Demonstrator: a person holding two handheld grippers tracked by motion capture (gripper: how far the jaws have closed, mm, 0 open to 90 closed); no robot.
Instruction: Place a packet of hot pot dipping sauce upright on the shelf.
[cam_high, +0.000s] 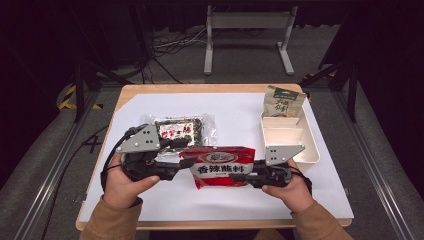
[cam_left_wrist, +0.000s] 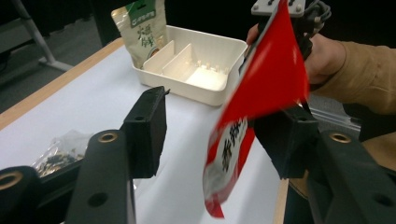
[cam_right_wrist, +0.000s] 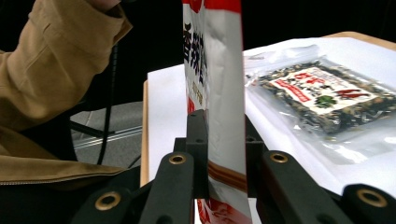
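Observation:
A red seasoning packet (cam_high: 222, 167) with white lettering is held off the table, between my two grippers. My right gripper (cam_high: 248, 176) is shut on its right end; in the right gripper view the jaws (cam_right_wrist: 226, 154) pinch the packet (cam_right_wrist: 224, 70) edge-on. My left gripper (cam_high: 186, 159) is open at the packet's left end. In the left gripper view its jaws (cam_left_wrist: 217, 135) stand wide apart, with the packet (cam_left_wrist: 275, 79) hanging close against the right-hand jaw.
A clear bag of dark dried food (cam_high: 180, 129) (cam_right_wrist: 322, 93) (cam_left_wrist: 60, 154) lies flat behind the left gripper. At the right stands a white divided tray (cam_high: 312, 150) (cam_left_wrist: 187, 91), with a green-and-white pouch (cam_high: 284, 102) (cam_left_wrist: 142, 30) leaning at its far end. White paper covers the table.

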